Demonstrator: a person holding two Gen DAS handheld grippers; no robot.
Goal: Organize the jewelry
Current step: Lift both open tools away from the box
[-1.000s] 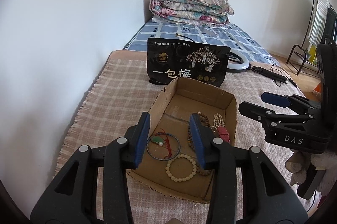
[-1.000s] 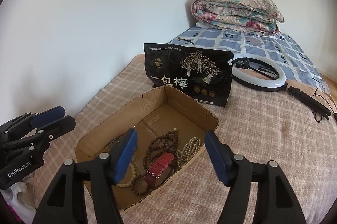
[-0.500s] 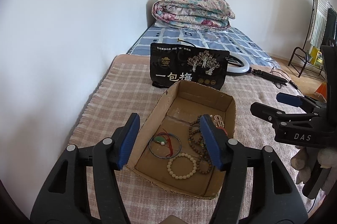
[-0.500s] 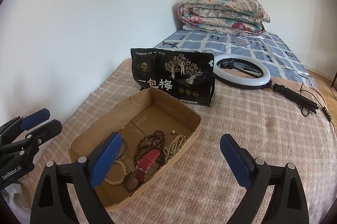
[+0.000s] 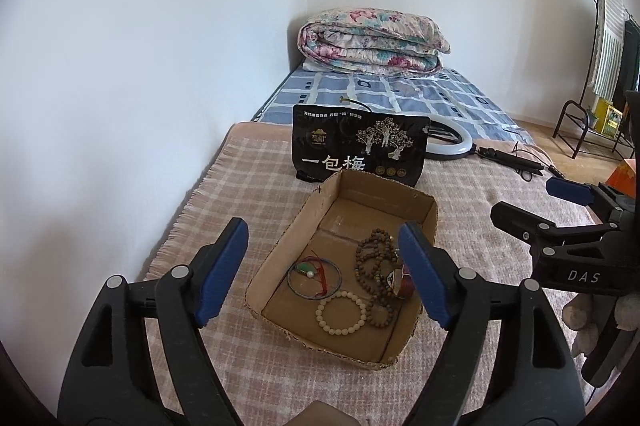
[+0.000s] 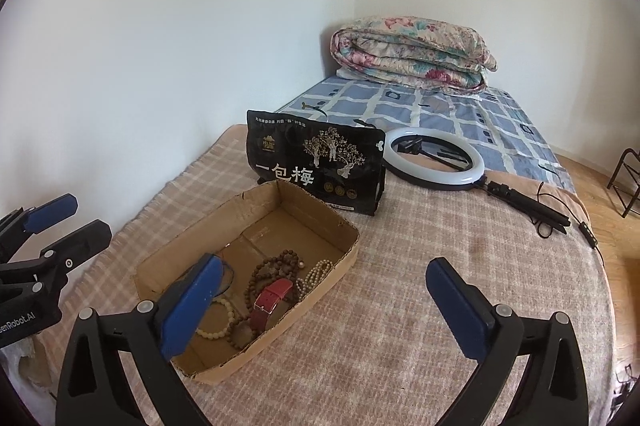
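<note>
A shallow cardboard box point(image 5: 292, 226) point(image 6: 332, 268) lies on the plaid blanket. In it are a thin bangle with a green bead and red string point(image 5: 314, 276), a cream bead bracelet point(image 5: 340, 314) point(image 6: 218, 322), brown bead strands point(image 5: 374, 266) point(image 6: 276, 266), a pearl strand point(image 6: 314, 276) and a red watch strap point(image 6: 270, 302). My left gripper point(image 5: 324, 266) is open and empty, above and short of the box. My right gripper point(image 6: 324, 290) is wide open and empty, over the box's right edge. Each gripper shows in the other view point(image 5: 560, 209) point(image 6: 56, 226).
A black printed bag point(image 5: 358, 149) point(image 6: 316, 165) stands behind the box. A ring light point(image 6: 434, 161) with its stand and cable lies to the right. A folded floral quilt point(image 5: 372, 41) sits far back by the wall. A metal rack point(image 5: 592, 129) stands at the right.
Both grippers have opened wider and pulled back and up from the box. The jewelry stays in the box.
</note>
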